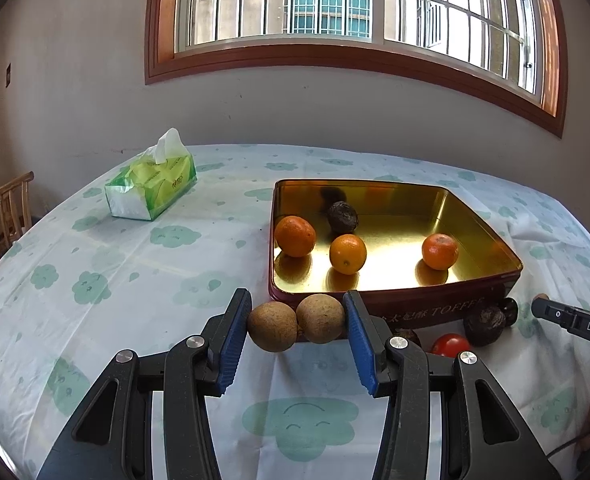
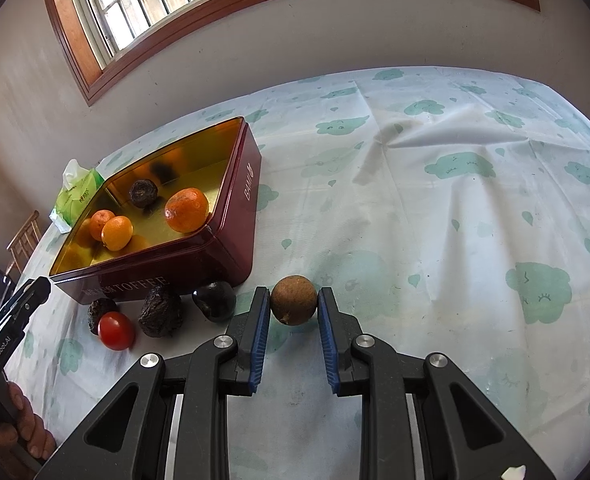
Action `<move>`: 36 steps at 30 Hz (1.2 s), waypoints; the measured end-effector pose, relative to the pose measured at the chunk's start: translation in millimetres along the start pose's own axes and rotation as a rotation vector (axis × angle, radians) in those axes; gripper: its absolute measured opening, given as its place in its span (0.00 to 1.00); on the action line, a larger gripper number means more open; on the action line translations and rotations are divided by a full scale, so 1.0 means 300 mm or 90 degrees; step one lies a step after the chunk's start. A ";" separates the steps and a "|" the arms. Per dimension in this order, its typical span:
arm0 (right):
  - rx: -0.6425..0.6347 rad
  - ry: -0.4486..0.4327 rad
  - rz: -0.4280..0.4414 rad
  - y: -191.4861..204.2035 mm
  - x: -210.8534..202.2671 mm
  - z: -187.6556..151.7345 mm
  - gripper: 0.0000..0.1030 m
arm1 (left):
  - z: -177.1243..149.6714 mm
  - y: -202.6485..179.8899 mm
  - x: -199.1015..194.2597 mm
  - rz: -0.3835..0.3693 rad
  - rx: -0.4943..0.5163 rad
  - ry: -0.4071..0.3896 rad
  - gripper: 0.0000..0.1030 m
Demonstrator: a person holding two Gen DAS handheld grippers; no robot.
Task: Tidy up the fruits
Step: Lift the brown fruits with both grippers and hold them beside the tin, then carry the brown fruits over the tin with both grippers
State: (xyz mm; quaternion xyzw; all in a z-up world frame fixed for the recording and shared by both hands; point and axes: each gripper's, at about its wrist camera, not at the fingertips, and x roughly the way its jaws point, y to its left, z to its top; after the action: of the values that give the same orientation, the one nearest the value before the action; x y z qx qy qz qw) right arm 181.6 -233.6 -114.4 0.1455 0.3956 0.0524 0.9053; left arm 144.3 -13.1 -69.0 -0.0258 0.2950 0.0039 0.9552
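Observation:
A dark red toffee tin [image 1: 435,306] [image 2: 239,216] with a gold inside holds three oranges [image 1: 347,254] [image 2: 187,210] and one dark wrinkled fruit [image 1: 342,217] [image 2: 143,193]. My left gripper [image 1: 297,322] is shut on two brown round fruits [image 1: 273,331] [image 1: 321,324] side by side, in front of the tin. My right gripper [image 2: 293,306] is shut on one brown round fruit [image 2: 294,300] right of the tin. A red tomato [image 2: 115,330] [image 1: 450,345] and three dark fruits [image 2: 162,312] [image 2: 215,301] lie on the cloth by the tin's front wall.
A green tissue pack [image 1: 151,188] [image 2: 77,196] sits at the far left of the table. The table wears a white cloth with green cloud prints [image 2: 455,168]. A wooden chair [image 1: 9,208] stands off the left edge. A wall with a window is behind.

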 end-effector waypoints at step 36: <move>-0.090 -0.107 0.149 0.287 -0.307 0.015 0.22 | 0.146 0.008 -0.161 -0.007 0.006 -0.093 0.47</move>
State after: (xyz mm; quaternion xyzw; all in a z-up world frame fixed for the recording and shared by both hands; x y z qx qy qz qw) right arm 123.8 -172.1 -20.6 0.1304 0.2944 0.1728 0.9308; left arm 129.1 -8.1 -5.9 -0.0225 0.2244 -0.0006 0.9742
